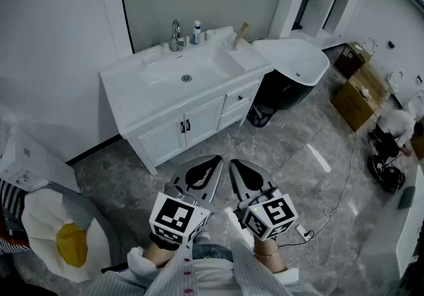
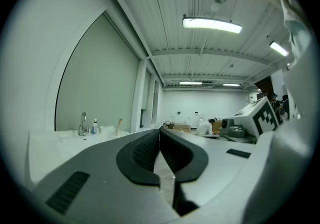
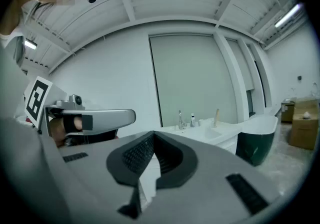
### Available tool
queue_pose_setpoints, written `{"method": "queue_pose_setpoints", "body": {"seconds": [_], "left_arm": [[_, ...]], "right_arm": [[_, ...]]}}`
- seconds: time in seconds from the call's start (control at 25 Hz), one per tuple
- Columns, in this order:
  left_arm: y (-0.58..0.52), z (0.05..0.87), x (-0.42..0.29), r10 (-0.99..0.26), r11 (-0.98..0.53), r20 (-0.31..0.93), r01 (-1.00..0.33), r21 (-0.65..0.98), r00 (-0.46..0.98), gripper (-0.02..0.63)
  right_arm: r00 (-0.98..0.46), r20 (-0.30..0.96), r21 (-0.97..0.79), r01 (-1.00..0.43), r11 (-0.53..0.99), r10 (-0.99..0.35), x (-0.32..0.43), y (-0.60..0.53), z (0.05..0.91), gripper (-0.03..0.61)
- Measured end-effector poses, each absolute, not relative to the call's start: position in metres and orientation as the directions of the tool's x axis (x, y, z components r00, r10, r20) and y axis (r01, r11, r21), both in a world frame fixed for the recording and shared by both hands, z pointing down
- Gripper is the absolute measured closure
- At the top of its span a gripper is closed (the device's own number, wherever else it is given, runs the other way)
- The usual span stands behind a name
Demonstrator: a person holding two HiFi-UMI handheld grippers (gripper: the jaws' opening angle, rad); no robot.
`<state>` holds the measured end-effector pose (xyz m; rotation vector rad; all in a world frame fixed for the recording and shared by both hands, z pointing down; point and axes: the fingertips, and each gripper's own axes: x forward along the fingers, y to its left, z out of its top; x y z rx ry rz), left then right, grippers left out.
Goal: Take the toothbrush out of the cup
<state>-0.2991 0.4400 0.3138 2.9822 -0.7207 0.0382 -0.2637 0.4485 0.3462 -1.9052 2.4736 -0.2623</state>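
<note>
- Two grippers, both held level in front of the white vanity unit (image 1: 173, 118) and well short of it, side by side and pointing at it.
- left gripper (image 1: 211, 162): jaws closed, dark ribbed pads meeting at the tips, nothing between them (also seen in the left gripper view (image 2: 160, 134)).
- right gripper (image 1: 237, 163): jaws fully closed as well, pads together and nothing gripped (right gripper view (image 3: 152, 136)).
- toothbrush (image 1: 242, 30): tan handle standing tilted in the cup (image 1: 234, 44), on the vanity top at its back right corner, right of the sink basin (image 1: 173, 71). Shows as a tan stick in the gripper views too (image 2: 119, 125) (image 3: 217, 116). Neither gripper touches it.
- Cup is pale and blends into the top. Apart from the brush, I can't tell what is in it.
- faucet (image 1: 175, 36) is behind the basin, with a small blue-capped bottle (image 1: 197, 32) just right of it.
- black waste bin (image 1: 260, 116) is on the floor against the vanity's right end; its contents are too dark to read.
- freestanding bathtub (image 1: 298, 69), white rim and dark outside, is just right of the vanity.
- cardboard boxes (image 1: 358, 93) are further right of the vanity, past the tub; their contents can't be made out.
</note>
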Motion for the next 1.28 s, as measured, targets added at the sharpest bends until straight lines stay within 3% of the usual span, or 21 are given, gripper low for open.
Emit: {"method": "queue_pose_setpoints", "body": {"seconds": [0.72, 1.28], "left_arm": [[0.437, 0.322, -0.280, -0.462, -0.884, 0.040, -0.464, 0.066, 0.886, 0.597], [0.328, 0.334, -0.215, -0.430, -0.898, 0.052, -0.433, 0.078, 0.901, 0.597]], "right_arm": [[-0.238, 0.116, -0.162, -0.962, 0.218, -0.964, -0.237, 0.456, 0.362, 0.568], [-0.213, 0.150, -0.179, -0.966, 0.186, -0.965, -0.177, 0.354, 0.379, 0.568]]}}
